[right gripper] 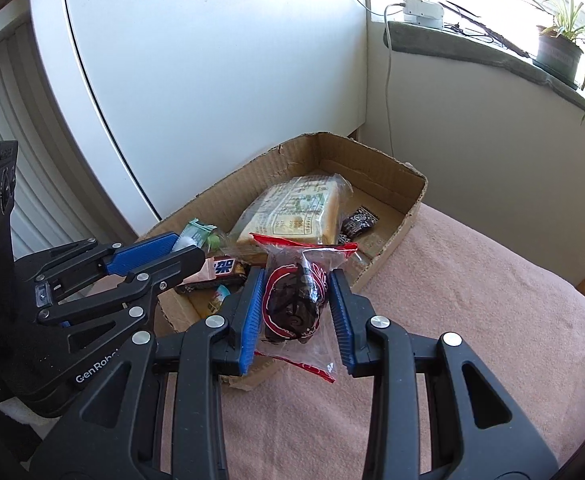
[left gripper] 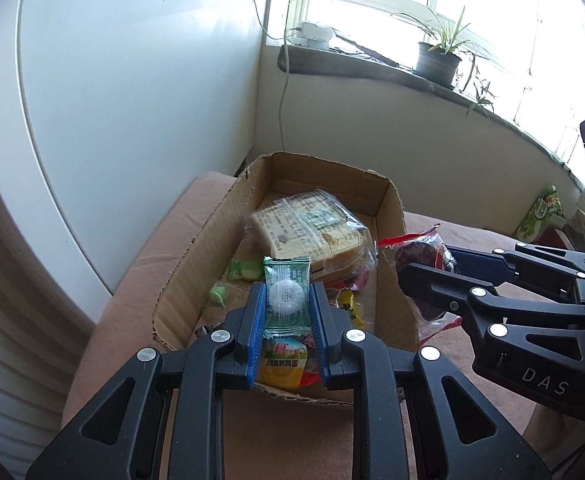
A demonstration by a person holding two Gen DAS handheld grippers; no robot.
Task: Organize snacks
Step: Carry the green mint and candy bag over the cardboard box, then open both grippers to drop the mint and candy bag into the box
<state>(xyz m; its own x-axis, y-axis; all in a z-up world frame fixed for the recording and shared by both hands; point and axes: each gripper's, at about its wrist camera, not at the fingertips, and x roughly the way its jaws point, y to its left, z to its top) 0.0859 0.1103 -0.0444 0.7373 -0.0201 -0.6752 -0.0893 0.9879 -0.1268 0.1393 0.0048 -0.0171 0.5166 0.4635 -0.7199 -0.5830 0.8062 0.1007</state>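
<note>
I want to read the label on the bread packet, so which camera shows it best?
The left wrist view: the bread lies in the box with its printed label facing the lens, unobstructed. The right wrist view also shows the bread, but the red packet in the right claw covers its near edge.

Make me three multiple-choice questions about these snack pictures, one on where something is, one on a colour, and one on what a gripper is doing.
1. Where is the wrapped bread?
A. inside the cardboard box
B. on the windowsill
C. on the pink cloth

2. What colour is the packet in the left gripper?
A. purple
B. green
C. orange

3. What is the right gripper doing?
A. hanging open with nothing in it
B. pressing on the bread
C. holding a clear bag with red edges

Answers: 1 A, the bread lies between the box walls. 2 B, the wrapper is green around a white round piece. 3 C, the bag sits between the blue pads.
</note>
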